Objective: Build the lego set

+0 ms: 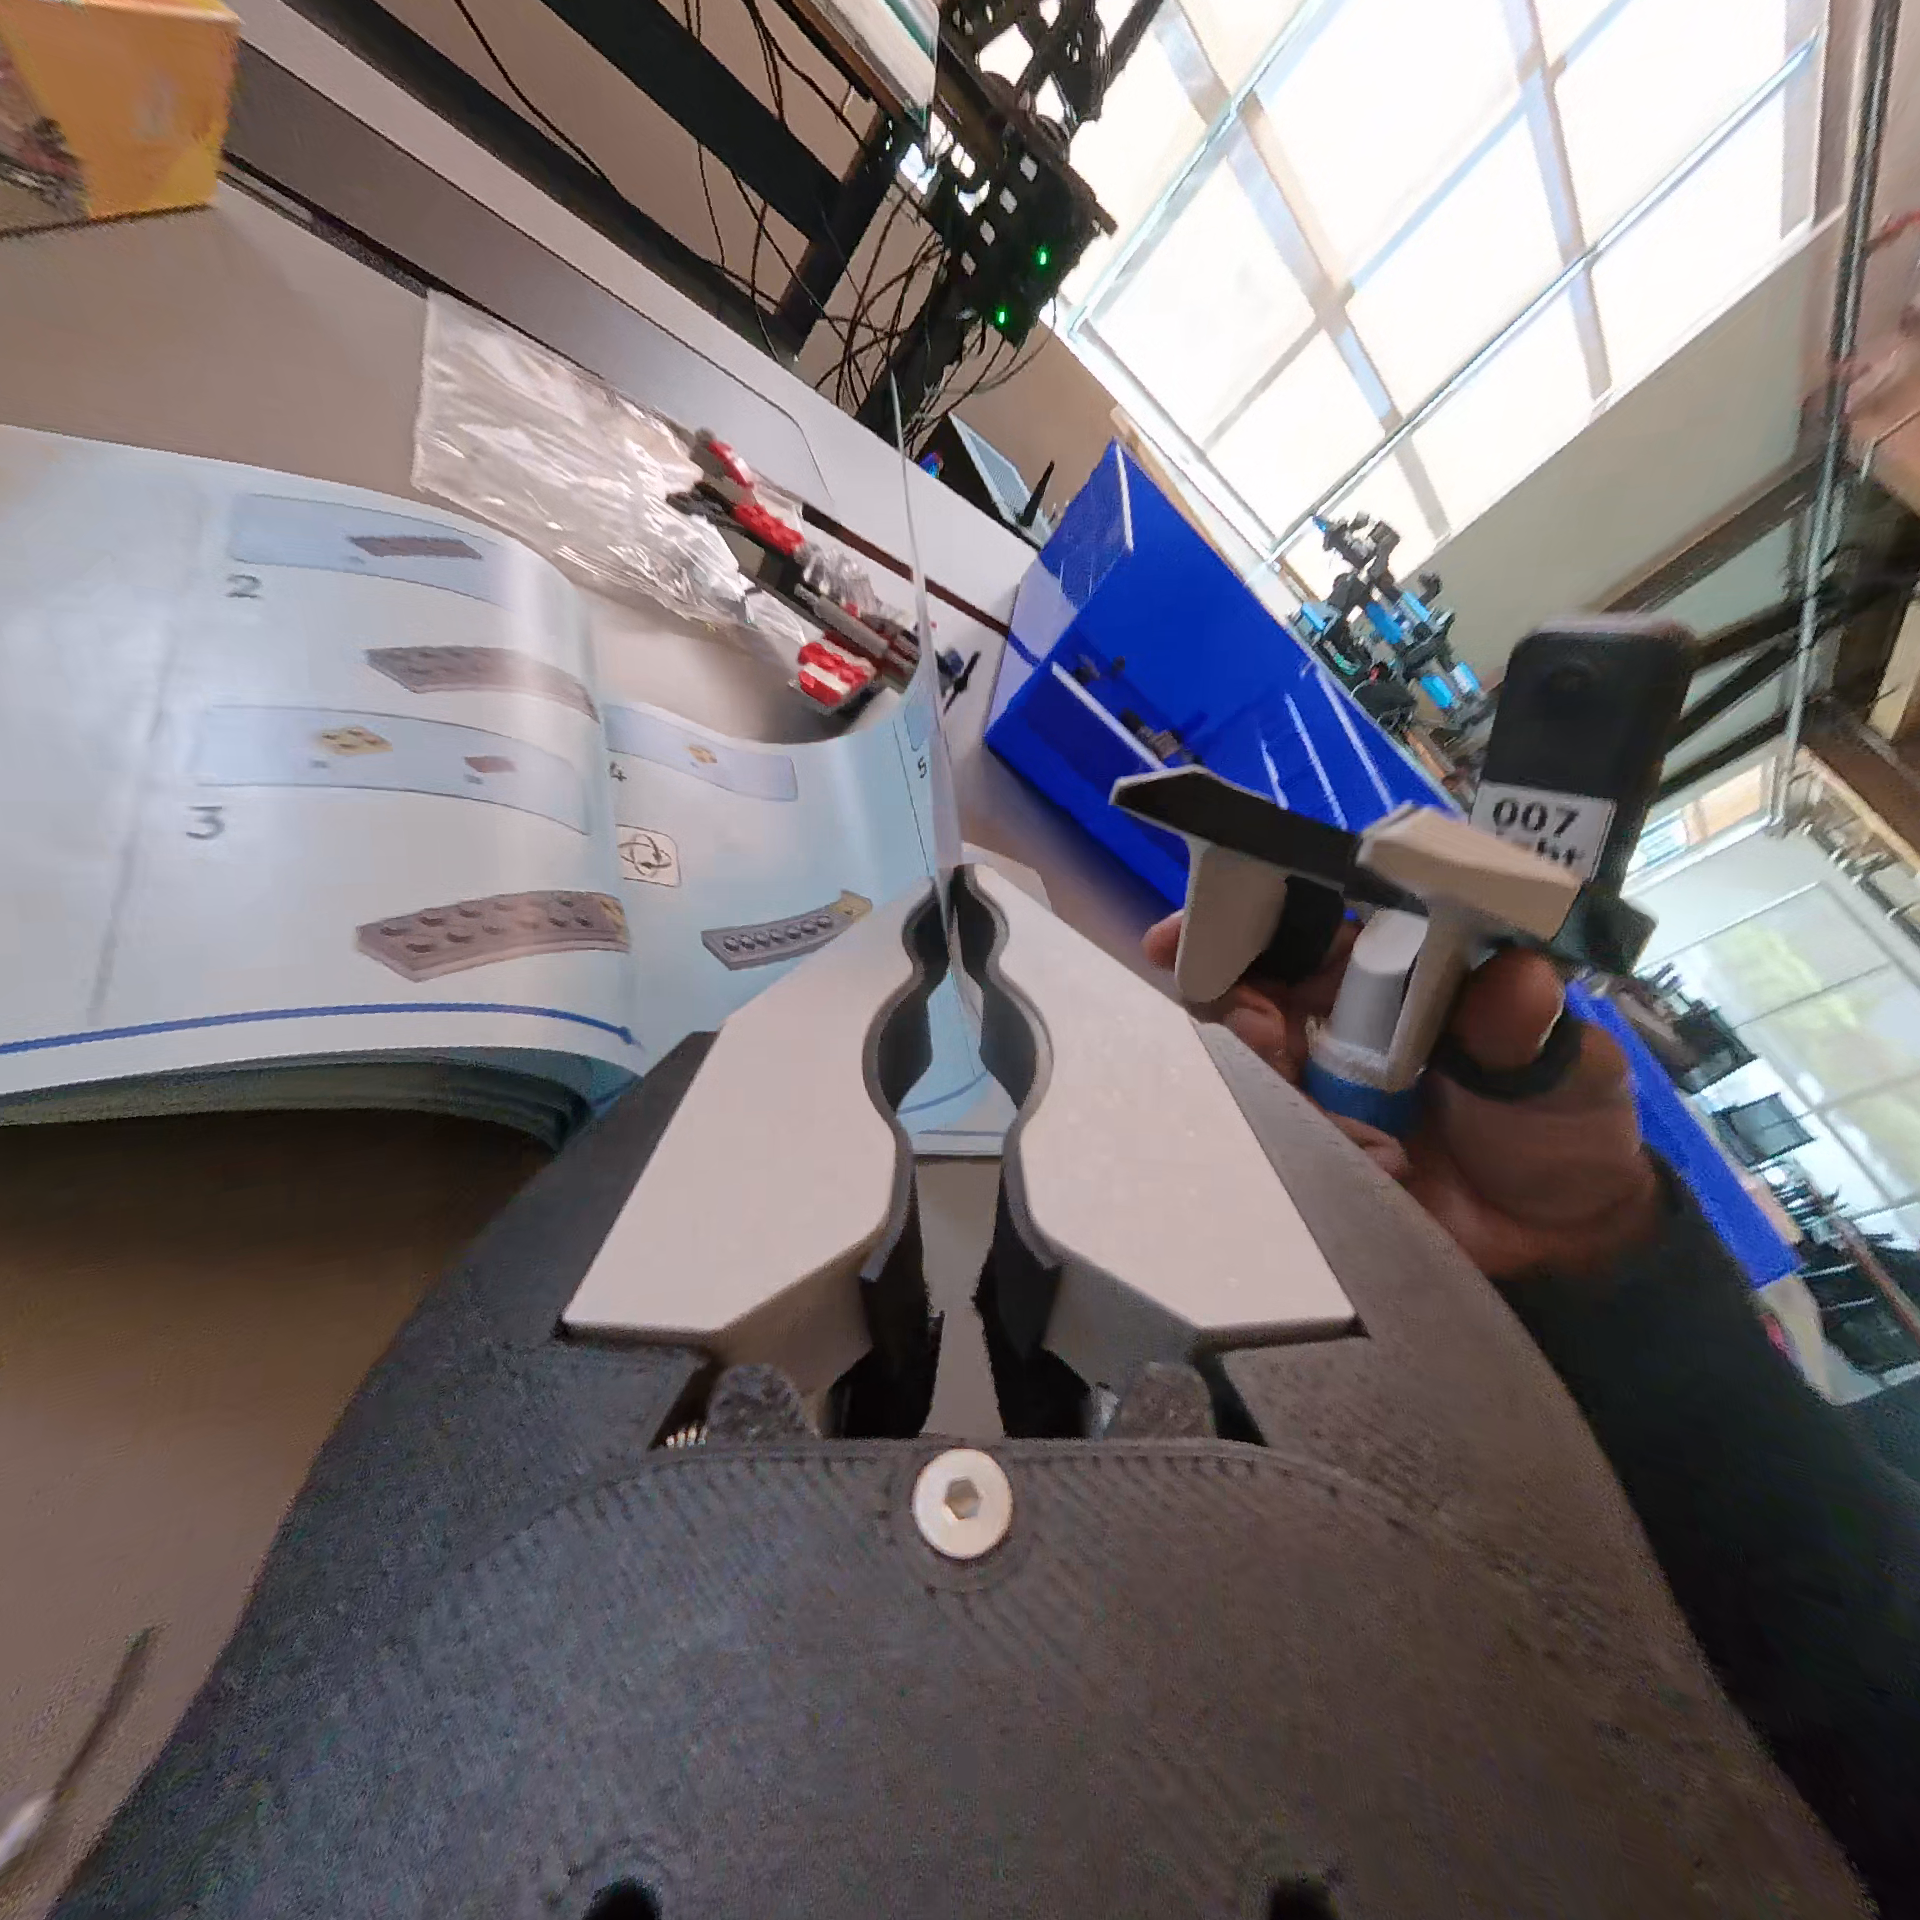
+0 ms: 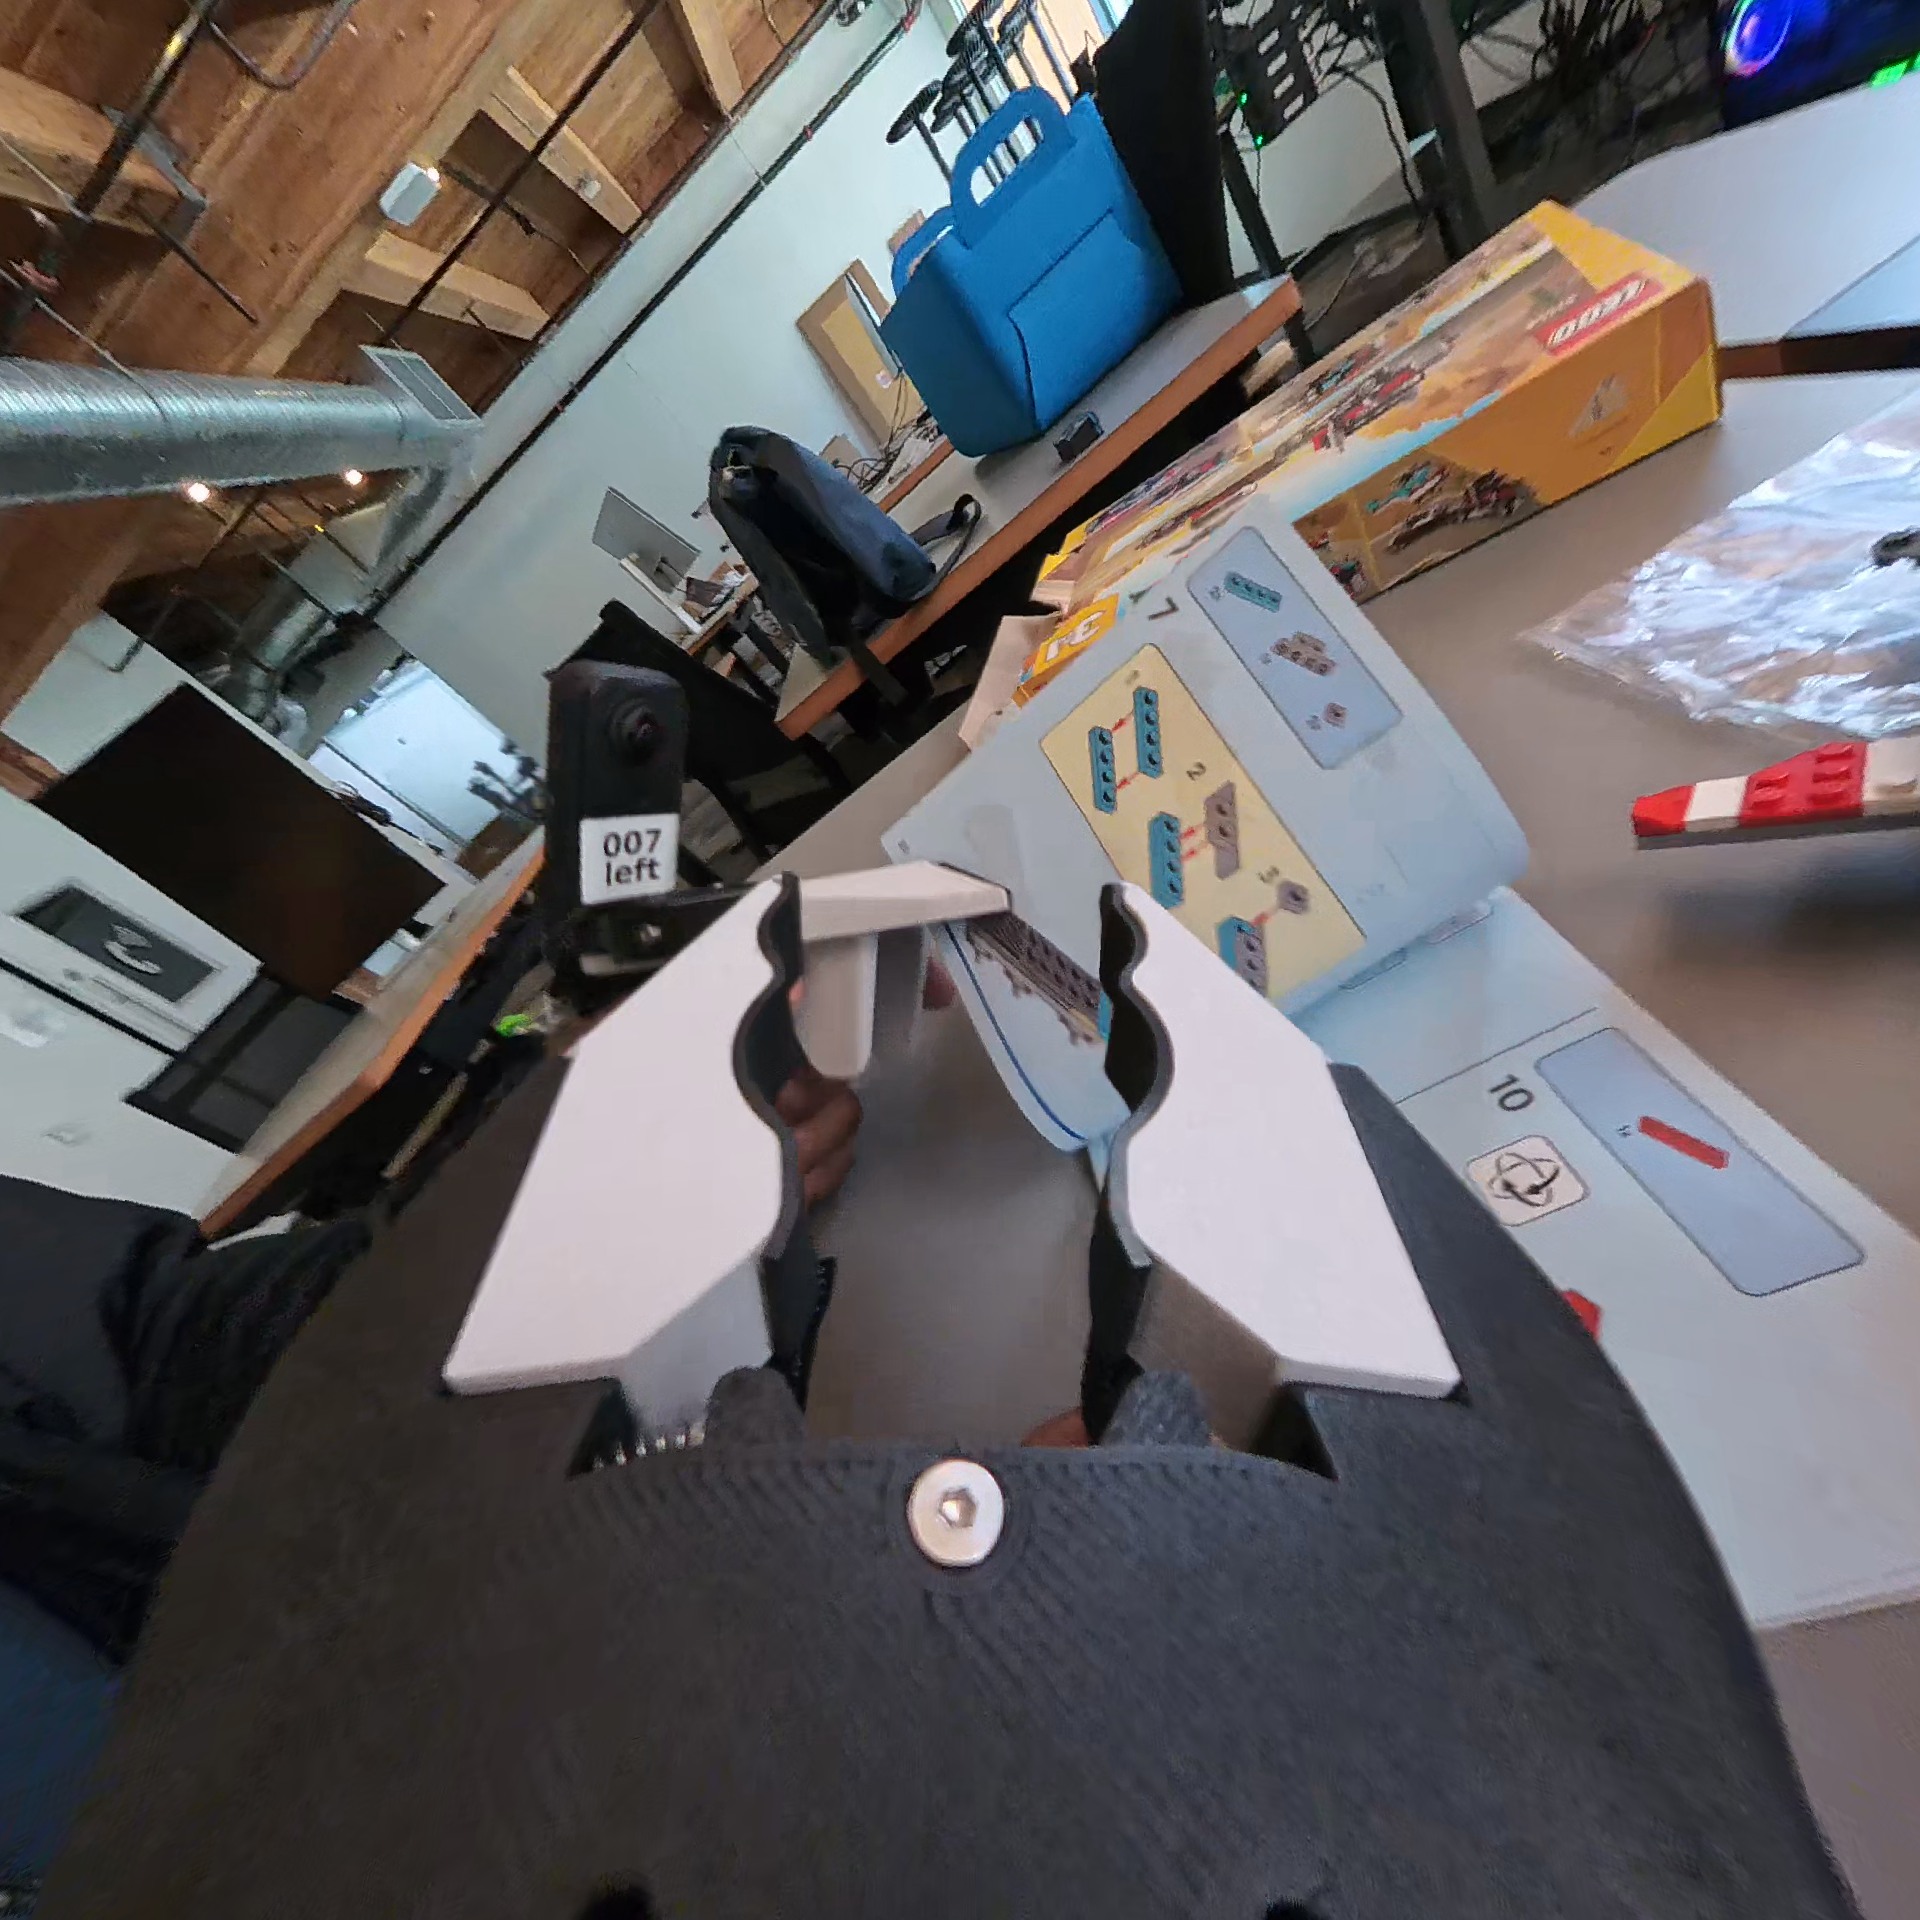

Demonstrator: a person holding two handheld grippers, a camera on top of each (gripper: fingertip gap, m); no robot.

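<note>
Left gripper [image 1: 954,883] pinches a raised instruction-booklet page [image 1: 925,665] at frame centre. Right gripper [image 2: 951,909] tilted, fingers spread, empty, beside it.

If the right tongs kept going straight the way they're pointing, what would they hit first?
Probably the lifted page of the instruction booklet, which the left tongs hold up just ahead of the open right tongs; depth is unclear.

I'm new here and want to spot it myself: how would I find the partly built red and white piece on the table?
Start at the big yellow set box on the grey table. Nearer lies the open instruction booklet, one page lifted, beside a crinkled clear bag. Between bag and booklet lies the flat strip, the only loose piece with red and white studded plates.
</note>
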